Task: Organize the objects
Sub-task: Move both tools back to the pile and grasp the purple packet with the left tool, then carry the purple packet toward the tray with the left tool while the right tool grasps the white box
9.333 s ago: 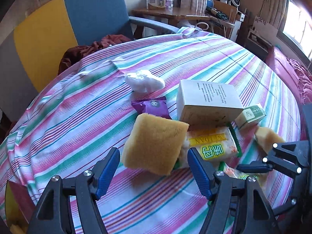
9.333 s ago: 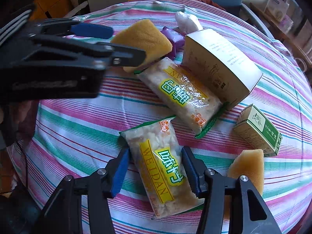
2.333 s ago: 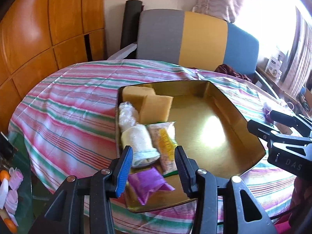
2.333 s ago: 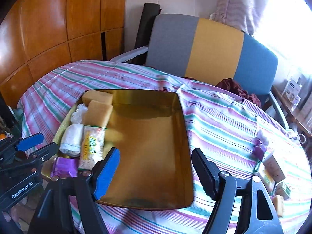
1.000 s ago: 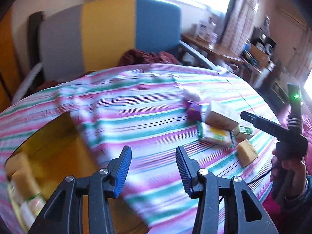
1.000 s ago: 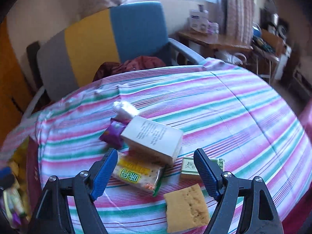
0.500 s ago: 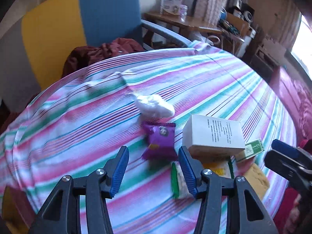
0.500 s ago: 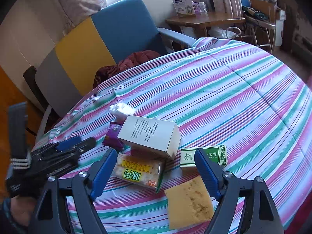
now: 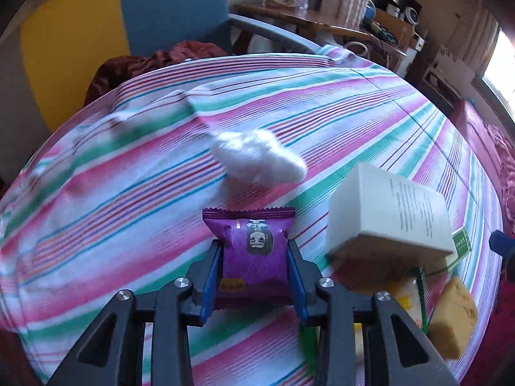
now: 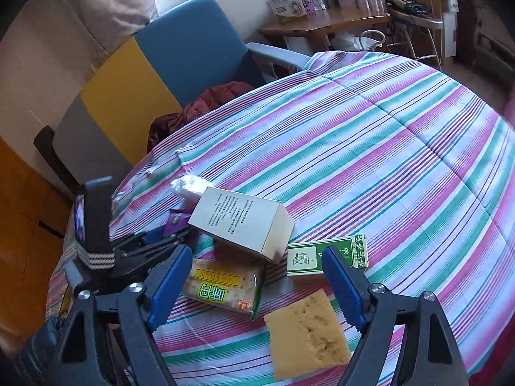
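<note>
Left hand-held gripper (image 9: 254, 276) grips purple packet (image 9: 254, 257), lengthwise w/ fingers.

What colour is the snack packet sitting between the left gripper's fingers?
Purple. The snack packet shows best in the left wrist view, sitting between the left gripper fingers.

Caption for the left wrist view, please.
Left tool closes around a purple snack packet on the striped tablecloth, beside a white box and white wad.

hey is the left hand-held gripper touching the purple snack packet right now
Touching. The left wrist view shows the left hand-held gripper with both blue pads pressed against the sides of the purple snack packet.
</note>
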Available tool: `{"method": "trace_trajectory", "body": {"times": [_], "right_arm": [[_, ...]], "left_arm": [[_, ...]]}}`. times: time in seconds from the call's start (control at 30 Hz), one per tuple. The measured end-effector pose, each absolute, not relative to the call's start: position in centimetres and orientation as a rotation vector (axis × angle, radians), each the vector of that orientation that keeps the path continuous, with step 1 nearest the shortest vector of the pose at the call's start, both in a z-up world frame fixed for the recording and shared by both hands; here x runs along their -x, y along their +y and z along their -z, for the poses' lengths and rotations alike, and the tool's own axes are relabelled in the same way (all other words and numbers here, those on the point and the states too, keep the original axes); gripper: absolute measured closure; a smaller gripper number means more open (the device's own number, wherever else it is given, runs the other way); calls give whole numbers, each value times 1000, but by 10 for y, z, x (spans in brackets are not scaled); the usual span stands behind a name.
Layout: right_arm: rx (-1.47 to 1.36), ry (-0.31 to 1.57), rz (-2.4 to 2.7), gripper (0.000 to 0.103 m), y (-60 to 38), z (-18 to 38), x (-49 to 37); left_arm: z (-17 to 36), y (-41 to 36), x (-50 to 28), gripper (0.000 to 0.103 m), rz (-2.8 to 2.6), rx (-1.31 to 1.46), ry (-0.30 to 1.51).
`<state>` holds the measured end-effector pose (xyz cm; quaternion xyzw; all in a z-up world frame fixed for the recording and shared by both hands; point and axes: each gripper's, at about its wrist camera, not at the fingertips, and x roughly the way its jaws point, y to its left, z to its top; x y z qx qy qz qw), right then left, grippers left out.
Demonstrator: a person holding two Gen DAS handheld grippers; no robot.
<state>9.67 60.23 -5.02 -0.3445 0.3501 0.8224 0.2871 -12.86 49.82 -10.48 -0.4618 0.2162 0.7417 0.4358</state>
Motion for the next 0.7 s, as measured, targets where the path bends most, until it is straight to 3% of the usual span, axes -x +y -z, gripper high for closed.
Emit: {"method": "trace_trajectory", "body": {"times": [0.27, 0.7], "right_arm": [[985, 817, -2232, 20, 590, 52, -85], [1311, 299, -2291, 7, 580, 47, -27]], "left_arm": [[104, 431, 116, 66, -1931, 1256, 441], [57, 351, 58, 66, -1934, 1150, 335]]}}
